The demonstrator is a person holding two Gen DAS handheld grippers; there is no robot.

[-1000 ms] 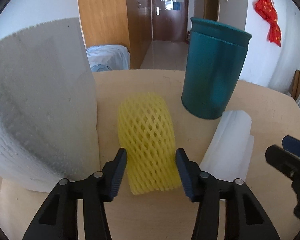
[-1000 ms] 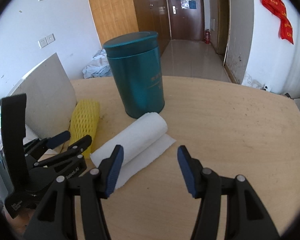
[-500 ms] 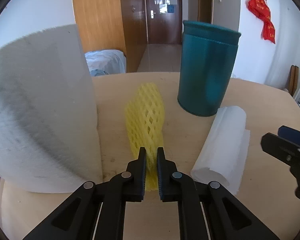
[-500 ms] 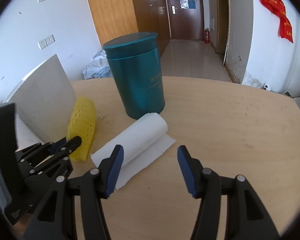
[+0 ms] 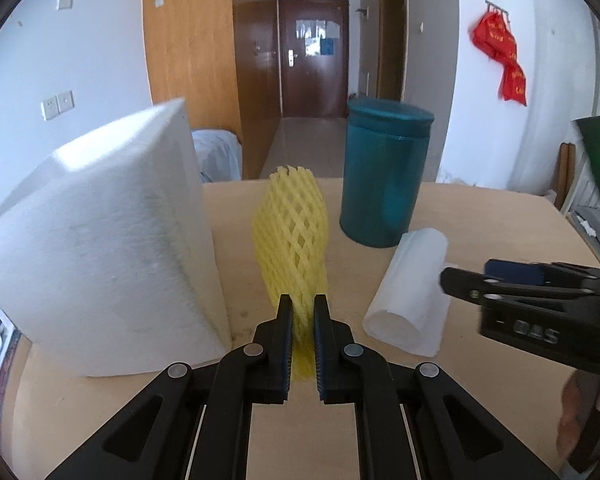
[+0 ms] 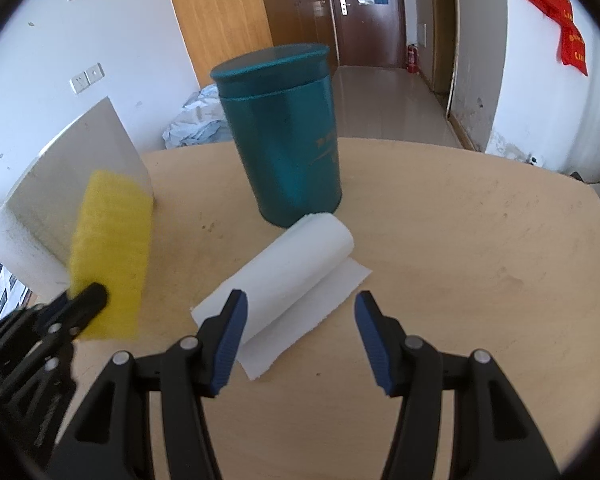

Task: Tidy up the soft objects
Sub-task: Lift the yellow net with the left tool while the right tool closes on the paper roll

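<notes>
One yellow foam net (image 5: 290, 240), pinched at its near end in left gripper (image 5: 301, 330) jaws; lift gently to avoid tearing; right gripper (image 6: 298, 330) jaws half-open, empty

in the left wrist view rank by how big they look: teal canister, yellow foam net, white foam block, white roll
1. white foam block, nearest, so flattered
2. teal canister
3. yellow foam net and white roll: too alike to rank

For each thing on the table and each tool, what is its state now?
Yellow foam net: pinched, lifted at an angle.
Left tool: shut on the net.
Right tool: open, empty, over the white roll.
White roll: lying, partly unrolled.
Teal tin: upright, lid on.
White foam block: standing on the table.
</notes>
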